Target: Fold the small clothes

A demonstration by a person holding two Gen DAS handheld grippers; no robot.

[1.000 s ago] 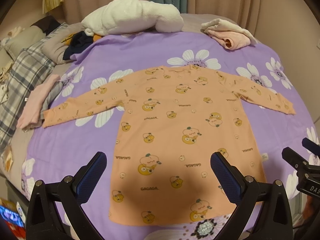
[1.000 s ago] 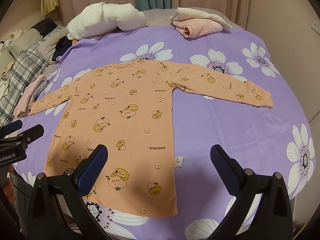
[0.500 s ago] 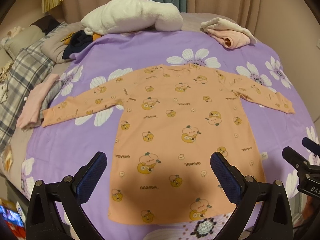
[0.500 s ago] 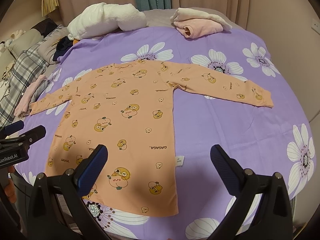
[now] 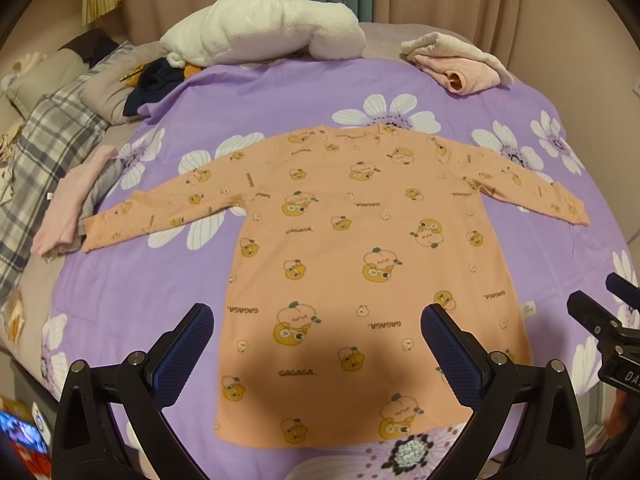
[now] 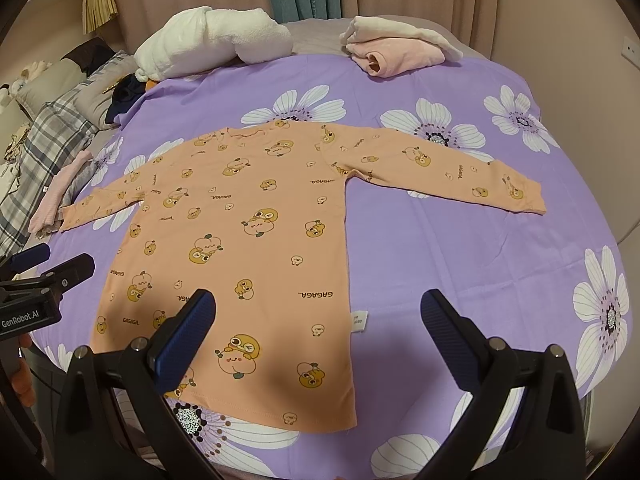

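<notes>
An orange long-sleeved child's shirt (image 5: 352, 248) (image 6: 244, 236) with cartoon prints lies flat and face up on the purple flowered bedspread (image 5: 160, 292) (image 6: 460, 264), both sleeves spread out sideways. My left gripper (image 5: 318, 356) hovers open above the shirt's lower hem with nothing between its fingers. My right gripper (image 6: 318, 344) is open too, above the hem's right corner and the bare spread beside it. Each gripper shows at the edge of the other's view: the right gripper (image 5: 608, 320) and the left gripper (image 6: 36, 276).
A white fluffy blanket (image 5: 264, 32) and a folded pink and cream garment (image 5: 460, 64) lie at the far end of the bed. A plaid cloth (image 5: 36, 160), dark clothes (image 5: 156, 84) and a pink garment (image 5: 68, 204) crowd the left side.
Both views have shifted very slightly; the shirt lies as before and both grippers stay open.
</notes>
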